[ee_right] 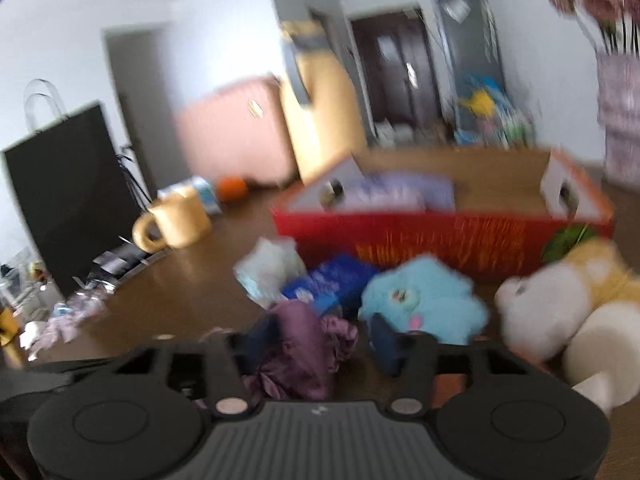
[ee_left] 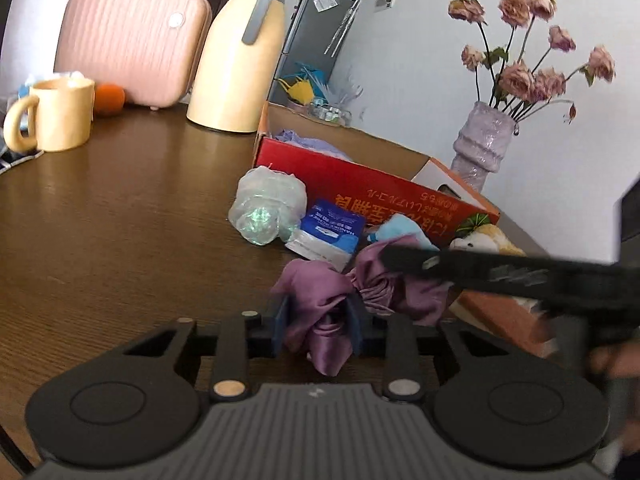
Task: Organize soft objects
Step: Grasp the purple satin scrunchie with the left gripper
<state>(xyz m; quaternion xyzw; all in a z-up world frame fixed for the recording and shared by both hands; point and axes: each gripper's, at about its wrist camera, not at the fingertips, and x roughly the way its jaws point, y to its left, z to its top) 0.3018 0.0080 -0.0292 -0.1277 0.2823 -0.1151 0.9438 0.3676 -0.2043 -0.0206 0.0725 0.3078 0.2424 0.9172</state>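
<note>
My left gripper (ee_left: 318, 326) is shut on a purple satin scrunchie (ee_left: 340, 292) just above the brown table. My right gripper (ee_right: 320, 338) is open; the scrunchie (ee_right: 296, 344) lies between its fingers, nearer the left one. A blue plush (ee_right: 424, 300) and a white and yellow plush (ee_right: 560, 300) lie right of it. A blue tissue pack (ee_left: 328, 232) and a crumpled clear bag (ee_left: 268, 208) lie in front of the red cardboard box (ee_left: 380, 188), which holds lilac cloth (ee_left: 304, 140). The right gripper's black arm (ee_left: 500, 272) crosses over the scrunchie.
A cream mug (ee_left: 60, 114), an orange ball (ee_left: 109, 98), a pink case (ee_left: 132, 42) and a cream thermos jug (ee_left: 244, 52) stand at the table's back. A vase of dried roses (ee_left: 480, 148) stands behind the box. A black paper bag (ee_right: 72, 188) stands at the left.
</note>
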